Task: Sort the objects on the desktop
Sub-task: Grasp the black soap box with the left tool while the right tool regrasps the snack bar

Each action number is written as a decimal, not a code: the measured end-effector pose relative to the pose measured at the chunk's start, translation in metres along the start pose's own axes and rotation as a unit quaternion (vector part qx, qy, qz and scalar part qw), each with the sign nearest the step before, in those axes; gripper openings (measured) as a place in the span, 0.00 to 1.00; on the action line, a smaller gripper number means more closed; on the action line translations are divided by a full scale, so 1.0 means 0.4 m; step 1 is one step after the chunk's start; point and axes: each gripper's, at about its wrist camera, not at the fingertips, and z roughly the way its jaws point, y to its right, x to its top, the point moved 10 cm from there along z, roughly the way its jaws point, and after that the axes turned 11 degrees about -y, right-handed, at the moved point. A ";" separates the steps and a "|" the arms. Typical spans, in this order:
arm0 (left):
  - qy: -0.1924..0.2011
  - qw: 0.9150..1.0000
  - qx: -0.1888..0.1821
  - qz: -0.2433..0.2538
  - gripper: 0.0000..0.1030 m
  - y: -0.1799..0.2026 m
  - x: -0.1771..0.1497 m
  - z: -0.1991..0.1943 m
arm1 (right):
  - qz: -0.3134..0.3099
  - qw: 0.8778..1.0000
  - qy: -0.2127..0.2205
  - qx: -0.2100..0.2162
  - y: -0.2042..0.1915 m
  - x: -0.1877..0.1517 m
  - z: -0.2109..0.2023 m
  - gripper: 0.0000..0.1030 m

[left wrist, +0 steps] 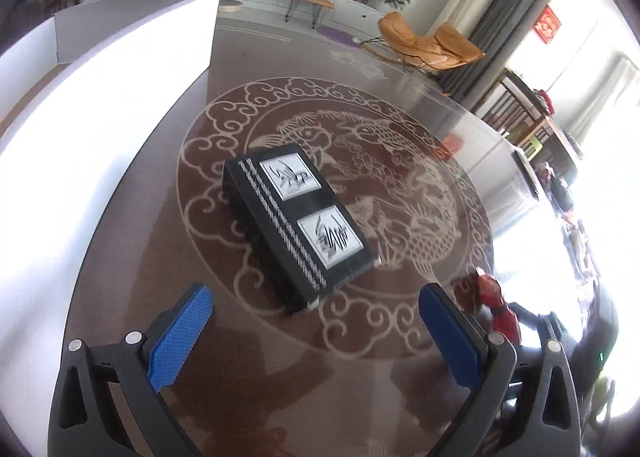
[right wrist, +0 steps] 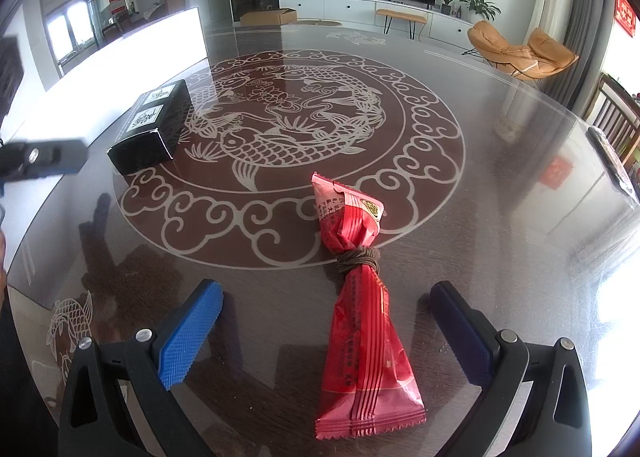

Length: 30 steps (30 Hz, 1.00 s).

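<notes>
Both tools were apart: the left tool (left wrist: 316, 313) faced the black box (left wrist: 298, 227), the right tool (right wrist: 326, 309) straddled the red packet (right wrist: 366, 321). On the glossy desk (right wrist: 500, 185), the slick packet could slip from a pinch.

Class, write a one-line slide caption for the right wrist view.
Open right gripper straddles a red snack packet tied with twine on the fish-patterned table; black box beyond.

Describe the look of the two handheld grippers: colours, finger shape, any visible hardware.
Both match. The left gripper and right gripper each have a black plastic frame with triangular cut-outs, round silver pivot bolts, and two flat fingers faced with blue pads in a fine diamond-knurled texture with serrated edges. No cables or markings show.
</notes>
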 end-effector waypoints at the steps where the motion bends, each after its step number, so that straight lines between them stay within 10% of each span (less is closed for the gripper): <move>1: -0.004 1.000 0.016 -0.015 1.00 -0.007 0.027 0.016 | -0.002 1.000 -0.003 0.003 0.001 -0.002 -0.001 1.00; 7: -0.028 0.993 0.115 0.005 1.00 0.005 0.105 0.100 | 0.002 0.999 -0.040 0.037 0.035 -0.007 -0.027 1.00; 10: -0.020 0.990 0.125 0.060 0.68 0.038 0.111 0.108 | 0.008 0.997 -0.051 0.051 0.073 0.004 -0.051 1.00; 13: -0.006 0.989 0.117 0.089 0.57 0.046 0.102 0.091 | 0.000 0.993 -0.082 0.081 0.087 0.017 -0.062 0.94; 16: 0.001 0.990 0.099 0.103 0.57 0.046 0.071 0.071 | -0.023 0.988 -0.128 0.089 0.079 0.018 -0.049 0.65; 20: 0.019 0.990 0.078 0.112 0.57 0.032 0.015 0.032 | -0.052 0.986 -0.141 0.079 0.057 0.026 -0.018 0.59; 23: 0.037 0.991 0.063 0.110 0.57 0.011 -0.038 -0.011 | -0.090 0.986 -0.139 0.028 0.043 0.027 -0.006 0.17; 30: 0.103 0.992 -0.008 0.070 0.56 0.001 -0.064 -0.220 | -0.091 0.991 -0.092 0.018 0.015 0.085 -0.134 0.18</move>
